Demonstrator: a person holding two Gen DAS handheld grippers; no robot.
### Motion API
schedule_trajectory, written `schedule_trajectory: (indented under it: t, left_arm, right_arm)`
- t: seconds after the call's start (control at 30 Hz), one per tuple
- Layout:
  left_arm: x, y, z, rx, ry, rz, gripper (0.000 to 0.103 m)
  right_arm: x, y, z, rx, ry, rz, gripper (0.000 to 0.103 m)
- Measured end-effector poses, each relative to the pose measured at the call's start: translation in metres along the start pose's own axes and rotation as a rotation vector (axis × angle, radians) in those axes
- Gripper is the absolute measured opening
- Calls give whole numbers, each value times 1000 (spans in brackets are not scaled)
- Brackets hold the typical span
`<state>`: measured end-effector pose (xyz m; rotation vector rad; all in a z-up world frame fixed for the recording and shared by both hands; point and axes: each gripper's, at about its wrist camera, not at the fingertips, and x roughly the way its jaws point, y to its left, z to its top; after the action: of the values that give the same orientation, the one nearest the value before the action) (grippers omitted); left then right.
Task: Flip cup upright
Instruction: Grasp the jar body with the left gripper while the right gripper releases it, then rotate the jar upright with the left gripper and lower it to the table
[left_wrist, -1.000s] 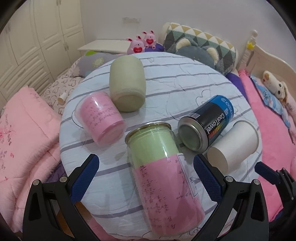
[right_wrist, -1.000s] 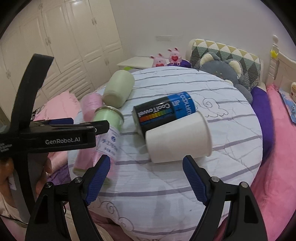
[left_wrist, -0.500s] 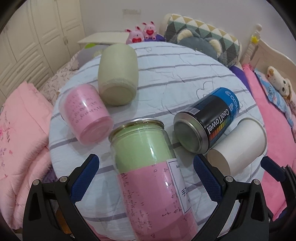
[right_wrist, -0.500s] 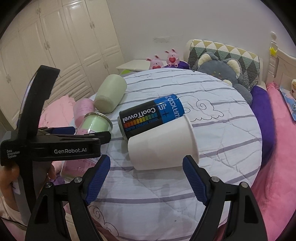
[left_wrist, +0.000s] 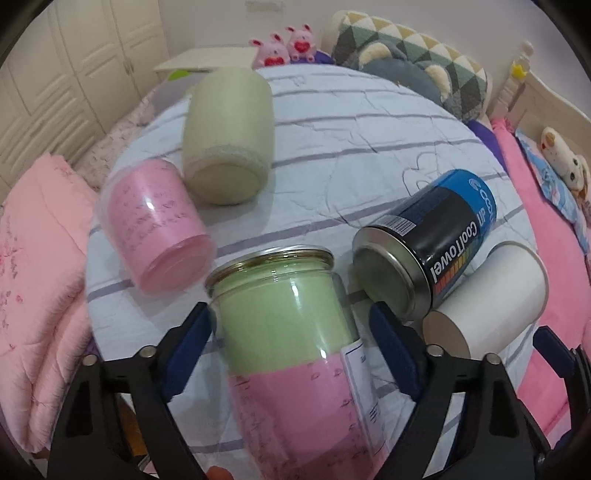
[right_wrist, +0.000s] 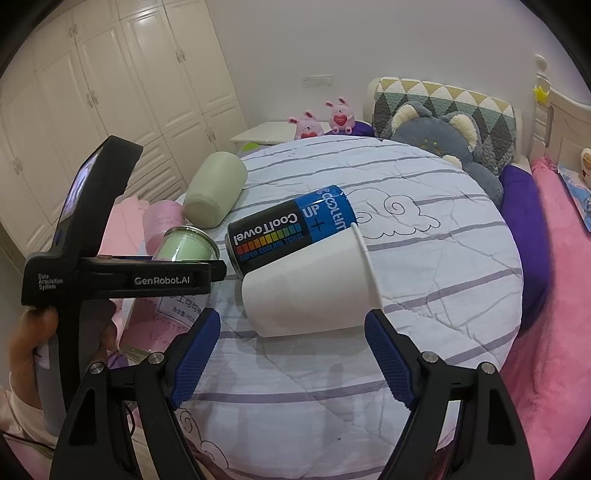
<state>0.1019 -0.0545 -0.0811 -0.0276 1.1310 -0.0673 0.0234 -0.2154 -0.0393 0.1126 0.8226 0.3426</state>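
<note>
Several cups lie on their sides on a round table with a striped cloth (left_wrist: 369, 147). A tall glass jar (left_wrist: 291, 339), green at the top and pink below, lies between the fingers of my open left gripper (left_wrist: 290, 325), its mouth pointing away. A white paper cup (right_wrist: 310, 280) lies just beyond my open right gripper (right_wrist: 291, 332), base towards me; it also shows in the left wrist view (left_wrist: 487, 295). The left gripper's body (right_wrist: 110, 273) sits over the jar (right_wrist: 184, 247) in the right wrist view.
A black and blue CoolTowel can (left_wrist: 428, 251) (right_wrist: 291, 225) lies against the paper cup. A pink glass (left_wrist: 159, 229) and a pale green cup (left_wrist: 229, 136) lie at the far left. Pillows and plush toys (right_wrist: 443, 133) lie behind the table. Pink bedding (left_wrist: 29, 266) surrounds it.
My left gripper has moved forward so the tall jar now lies between its fingers. My right gripper has moved closer to the white paper cup.
</note>
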Motion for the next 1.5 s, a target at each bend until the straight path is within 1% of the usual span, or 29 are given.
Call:
schedule_trajectory:
  t: [0.07,0.17,0.27,0.3,0.37,0.4,0.5,0.57,0.7,0.8,0.97,1.07,1.2,1.3,1.4,1.5]
  left_arm:
    - [4,2,1,-3,17,-8,78]
    - [3,3,-1,0,10,-18,77]
    - [-3,3,-3,3,-14,-51,76]
    - [-9,3,-4,1,-37,-67,76]
    - [-19,2,-5,8,-82,-70,76]
    - [-27,1,-5,16,-122,-69,76]
    - [-43,0,-3,38,-201,-48,75]
    - [-50,0,0,51,-233,-50,75]
    - [-54,4,9,51,-243,-75,75]
    - [-62,2,9,66,-281,-69,74]
    - [-69,2,16,67,-301,-73,73]
    - [-75,2,20,71,-313,-63,72]
    - [-86,2,28,71,-350,-56,72]
    - [-94,2,33,77,-390,-20,72]
    - [-99,5,40,74,-400,-30,72]
    - [-102,1,54,86,-441,-25,72]
  right_arm:
    - [0,0,1,1,0,1,82]
    - [0,0,1,0,-1,2,82]
    - [0,0,1,0,-1,3,82]
    - [0,0,1,-1,0,3,82]
    - [0,0,1,-2,-1,1,82]
    - [0,0,1,-3,-2,1,82]
    - [-2,0,2,-6,-10,-3,82]
    - [-3,0,3,-3,-14,-1,82]
    - [-3,1,4,6,-21,9,82]
    - [-3,3,6,1,-23,5,82]
    - [-3,4,10,2,-29,3,82]
    - [-4,4,13,3,-40,9,82]
    - [-5,4,18,2,-51,15,82]
    - [-3,3,22,2,-57,19,82]
    - [-2,4,26,-6,-58,24,82]
    - [-3,4,33,-17,-67,20,82]
